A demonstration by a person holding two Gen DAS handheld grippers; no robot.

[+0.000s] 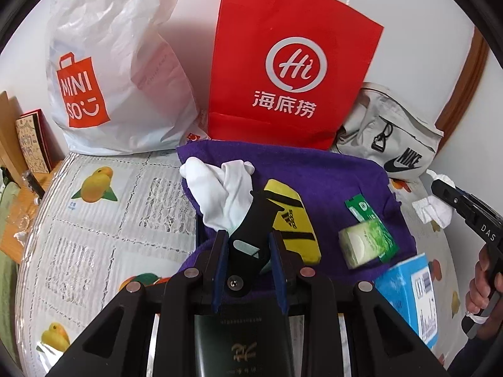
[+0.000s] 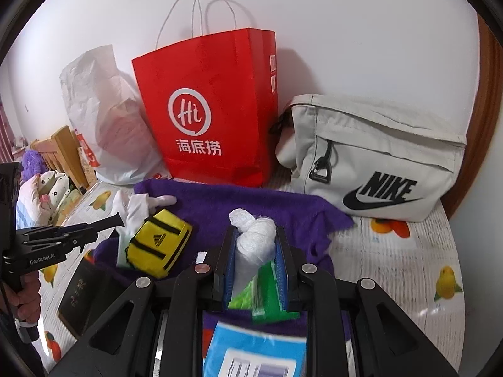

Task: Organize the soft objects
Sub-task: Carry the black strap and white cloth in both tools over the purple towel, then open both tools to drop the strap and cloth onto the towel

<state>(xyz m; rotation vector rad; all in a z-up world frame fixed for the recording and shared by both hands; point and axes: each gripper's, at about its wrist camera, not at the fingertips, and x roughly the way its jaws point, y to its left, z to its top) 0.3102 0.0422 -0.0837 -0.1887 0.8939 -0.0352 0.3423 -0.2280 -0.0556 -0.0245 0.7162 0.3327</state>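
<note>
A purple towel (image 1: pixel 330 176) (image 2: pixel 239 207) lies spread on the table. On it rest a white cloth (image 1: pixel 217 188) (image 2: pixel 132 210), a yellow Adidas pouch (image 1: pixel 295 220) (image 2: pixel 157 245) and a green tissue packet (image 1: pixel 367 242) (image 2: pixel 267 298). My left gripper (image 1: pixel 248 238) (image 2: pixel 85 234) is shut on a flat black plastic piece (image 1: pixel 254 220) above the pouch and white cloth. My right gripper (image 2: pixel 256 235) (image 1: pixel 446 193) is shut on a crumpled white tissue wad (image 2: pixel 251 238) (image 1: pixel 433 212), held over the towel's right side.
A red paper bag (image 1: pixel 289 62) (image 2: pixel 213 110), a white Miniso plastic bag (image 1: pixel 116 72) and a grey Nike bag (image 2: pixel 377 157) (image 1: pixel 393 144) stand against the wall. A blue box (image 1: pixel 411 292) and a dark booklet (image 2: pixel 85 295) lie at the near edge.
</note>
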